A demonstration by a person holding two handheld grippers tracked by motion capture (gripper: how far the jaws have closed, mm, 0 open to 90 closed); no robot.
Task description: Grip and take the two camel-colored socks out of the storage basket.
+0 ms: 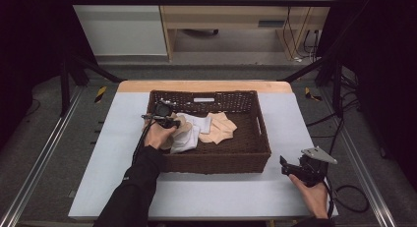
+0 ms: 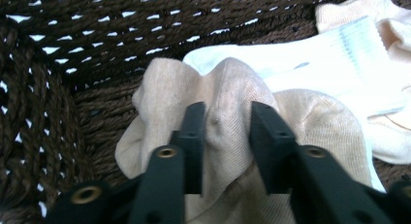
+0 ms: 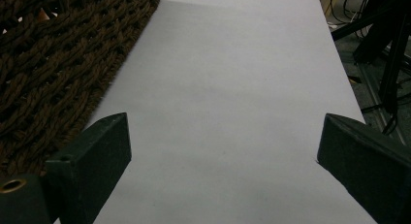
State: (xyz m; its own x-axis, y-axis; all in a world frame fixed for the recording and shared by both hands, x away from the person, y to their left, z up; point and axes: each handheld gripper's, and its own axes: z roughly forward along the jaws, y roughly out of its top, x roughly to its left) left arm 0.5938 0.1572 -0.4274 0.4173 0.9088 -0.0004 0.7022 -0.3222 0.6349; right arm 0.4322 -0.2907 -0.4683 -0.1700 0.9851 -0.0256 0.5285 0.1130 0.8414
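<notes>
Left claw (image 2: pixel 220 136) pinches fold of beige sock (image 2: pixel 232 107) inside wicker basket (image 1: pixel 255 124), left end. Sock not lifted yet; white sock (image 2: pixel 329 64) and others remain inside. Right claw (image 3: pixel 220 156) wide open, empty, over tabletop (image 3: pixel 232 88) beside basket.

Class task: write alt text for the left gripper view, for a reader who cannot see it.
Two black jaws of the left gripper pinch a raised fold of a beige sock inside a dark brown wicker basket. A white sock lies just behind it, with another pale peach sock beyond, at the upper right.
</notes>
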